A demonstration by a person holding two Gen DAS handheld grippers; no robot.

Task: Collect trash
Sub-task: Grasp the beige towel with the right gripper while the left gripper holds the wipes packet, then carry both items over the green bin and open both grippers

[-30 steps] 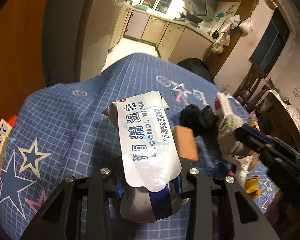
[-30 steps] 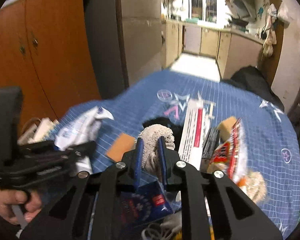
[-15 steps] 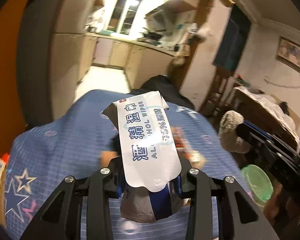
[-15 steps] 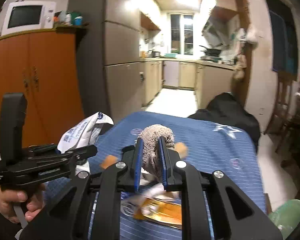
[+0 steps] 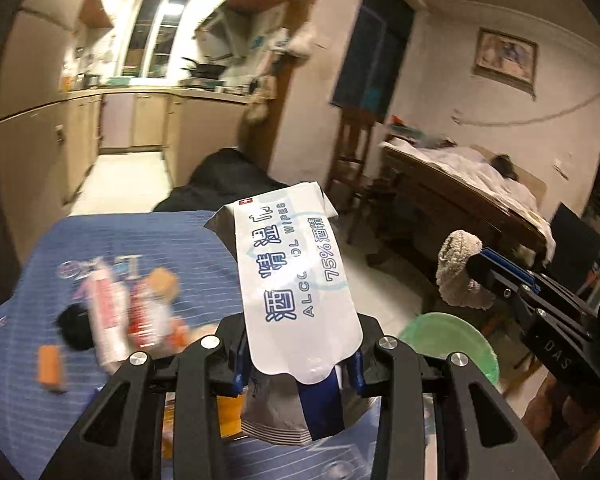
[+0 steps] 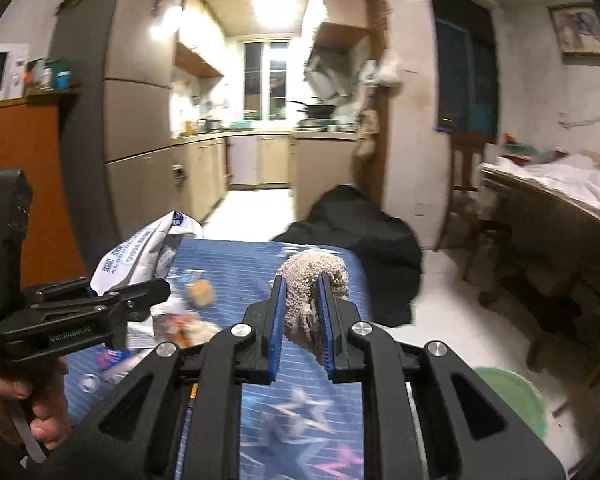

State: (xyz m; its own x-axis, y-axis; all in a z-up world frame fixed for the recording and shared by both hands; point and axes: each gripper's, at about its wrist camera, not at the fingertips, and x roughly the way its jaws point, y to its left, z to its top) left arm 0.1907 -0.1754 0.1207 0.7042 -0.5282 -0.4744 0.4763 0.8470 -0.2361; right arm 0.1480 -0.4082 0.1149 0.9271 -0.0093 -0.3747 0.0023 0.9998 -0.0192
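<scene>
My left gripper is shut on a white alcohol wipes packet that stands up between its blue pads, lifted above the table. In the right wrist view the same packet shows at the left in the left gripper. My right gripper is shut on a beige knitted rag; that rag also appears at the right of the left wrist view. More trash lies blurred on the blue starred tablecloth. A green bin sits on the floor beyond the table's right edge.
A black bag rests past the table's far end. The green bin is low at the right. A wooden table with white cloth and a chair stand to the right. A hand holds the left gripper.
Both grippers have risen and swung right with their loads, from over the trash pile toward the table's right edge. The green bin and the room's right side have come into view.
</scene>
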